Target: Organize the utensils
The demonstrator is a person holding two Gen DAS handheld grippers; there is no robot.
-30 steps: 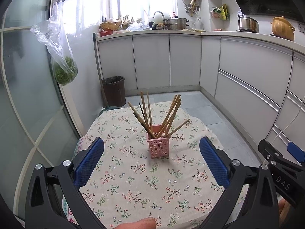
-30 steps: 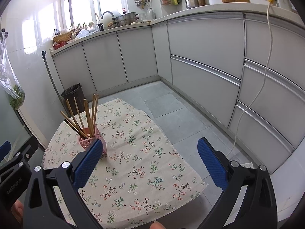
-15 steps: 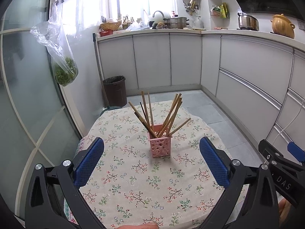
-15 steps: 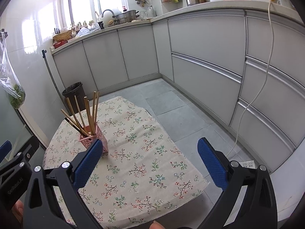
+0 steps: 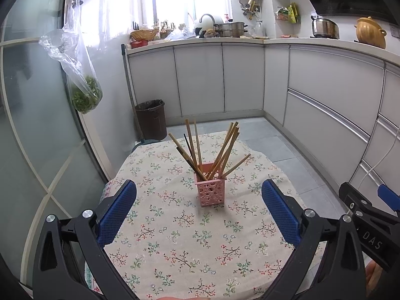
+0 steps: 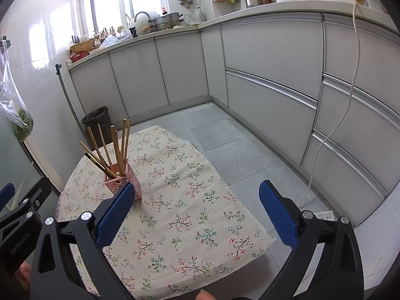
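Note:
A pink perforated holder [image 5: 211, 191] stands on the floral tablecloth [image 5: 175, 240] and holds several wooden chopsticks [image 5: 215, 150] fanned outward. My left gripper [image 5: 198, 210] hovers above the near part of the table, open and empty, with the holder a short way ahead between its blue pads. In the right wrist view the same holder [image 6: 120, 180] with its chopsticks [image 6: 117, 145] sits just beyond the left blue pad [image 6: 113, 216]. My right gripper [image 6: 196, 213] is open with nothing in it, over the table's right half.
The small table is bounded by a glass door [image 5: 30, 130] on the left and grey floor [image 6: 225, 145] on the right. A brown bin [image 5: 151, 118] stands behind it. White cabinets [image 6: 275, 75] line the back and right. A white cable [image 6: 332, 115] hangs along the cabinets.
Both grippers have drawn back and up a little from the table, so the holder looks slightly farther away. Both stay open and the chopsticks have not moved.

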